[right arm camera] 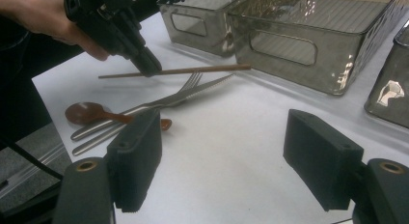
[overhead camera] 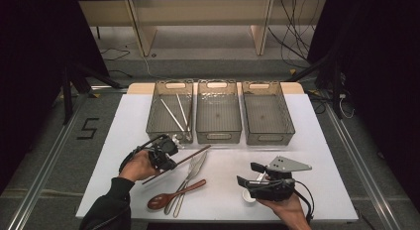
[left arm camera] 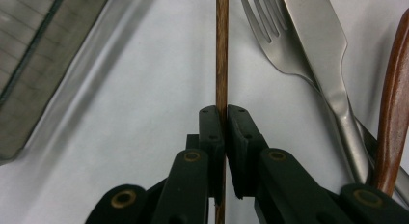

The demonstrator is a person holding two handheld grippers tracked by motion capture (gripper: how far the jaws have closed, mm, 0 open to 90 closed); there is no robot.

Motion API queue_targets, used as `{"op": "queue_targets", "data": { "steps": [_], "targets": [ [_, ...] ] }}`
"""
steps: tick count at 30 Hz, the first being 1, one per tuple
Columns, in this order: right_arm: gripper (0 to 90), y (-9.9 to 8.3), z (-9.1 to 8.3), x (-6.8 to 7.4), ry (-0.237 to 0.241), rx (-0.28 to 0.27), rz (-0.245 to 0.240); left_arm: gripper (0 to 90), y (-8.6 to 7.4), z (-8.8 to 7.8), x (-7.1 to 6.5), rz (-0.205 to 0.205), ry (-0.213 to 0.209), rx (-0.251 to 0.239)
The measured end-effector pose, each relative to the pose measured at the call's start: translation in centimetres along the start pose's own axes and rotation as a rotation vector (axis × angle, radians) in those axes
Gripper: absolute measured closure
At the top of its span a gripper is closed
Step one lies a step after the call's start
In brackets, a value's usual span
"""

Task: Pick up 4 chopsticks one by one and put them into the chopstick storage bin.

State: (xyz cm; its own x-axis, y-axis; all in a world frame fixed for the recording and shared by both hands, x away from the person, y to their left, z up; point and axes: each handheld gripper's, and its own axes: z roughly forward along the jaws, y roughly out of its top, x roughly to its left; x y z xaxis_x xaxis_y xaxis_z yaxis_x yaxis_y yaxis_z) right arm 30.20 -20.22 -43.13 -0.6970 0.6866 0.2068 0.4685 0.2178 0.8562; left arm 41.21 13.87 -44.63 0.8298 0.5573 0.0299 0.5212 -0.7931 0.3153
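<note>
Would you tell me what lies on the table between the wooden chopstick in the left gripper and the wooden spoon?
The fork and knife lie between the wooden chopstick and wooden spoon, seen in the high view.

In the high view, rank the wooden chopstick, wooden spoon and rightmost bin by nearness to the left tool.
1. wooden chopstick: clamped in the left tool.
2. wooden spoon: on the table, below and right of it.
3. rightmost bin: far upper right.
</note>
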Motion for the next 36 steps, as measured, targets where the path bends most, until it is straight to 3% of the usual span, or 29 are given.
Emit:
{"op": "queue_targets", "data": {
  "steps": [7,16,19,22,36],
  "targets": [
    [30.4,0.0,0.0,0.0,0.001,0.002,0.0,84.8,0.1,-1.0,-0.1,-0.005,0.009,-0.027],
    [30.5,0.0,0.0,0.0,0.0,0.001,-0.001,84.8,0.5,-2.7,-0.6,0.033,-0.022,-0.057],
    [30.4,0.0,0.0,0.0,-0.001,0.002,-0.001,84.8,0.6,-3.2,-0.8,0.03,-0.036,-0.085],
    [30.4,0.0,0.0,0.0,-0.001,0.002,-0.001,84.8,0.8,-3.9,-0.8,0.027,-0.024,-0.114],
    [30.4,0.0,0.0,-0.2,-0.007,-0.004,0.002,84.8,1.2,-5.7,0.7,-0.104,0.017,-0.282]
  ]
}}
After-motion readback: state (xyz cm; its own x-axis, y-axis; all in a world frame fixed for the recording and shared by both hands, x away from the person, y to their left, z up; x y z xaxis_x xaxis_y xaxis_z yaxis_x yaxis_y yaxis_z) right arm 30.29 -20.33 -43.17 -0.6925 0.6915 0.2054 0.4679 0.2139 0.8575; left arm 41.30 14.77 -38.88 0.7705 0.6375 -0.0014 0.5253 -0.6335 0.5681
